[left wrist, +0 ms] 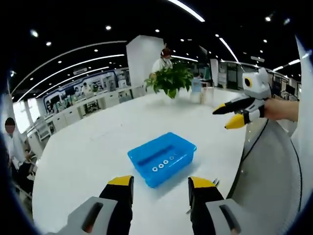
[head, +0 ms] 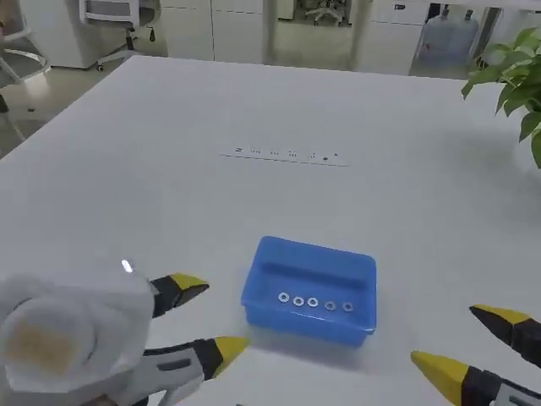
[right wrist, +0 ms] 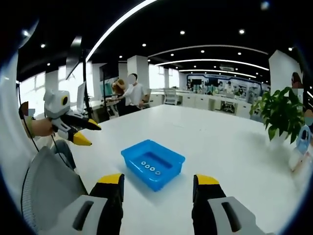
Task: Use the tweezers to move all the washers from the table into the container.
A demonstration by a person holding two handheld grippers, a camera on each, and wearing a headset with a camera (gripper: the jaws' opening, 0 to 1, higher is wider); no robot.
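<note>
Five washers (head: 313,302) lie in the blue container (head: 308,269), low in the middle on the white surface (head: 169,169), and the left tool (head: 221,315) and right tool (head: 445,335) both spread wide.

open-plan office: white desks (head: 279,110), swivel chairs (head: 110,17), water jugs (head: 446,38), ceiling lights (right wrist: 195,49).

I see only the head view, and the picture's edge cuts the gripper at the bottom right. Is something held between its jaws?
Observer: No. In the right gripper view the right gripper is open, and nothing is between its jaws.
Operator: Is anybody close to the plant?
Observer: Yes. In the left gripper view a person stands behind the plant.
Operator: Anybody else?
Observer: In the right gripper view a second person stands beyond the table.
</note>
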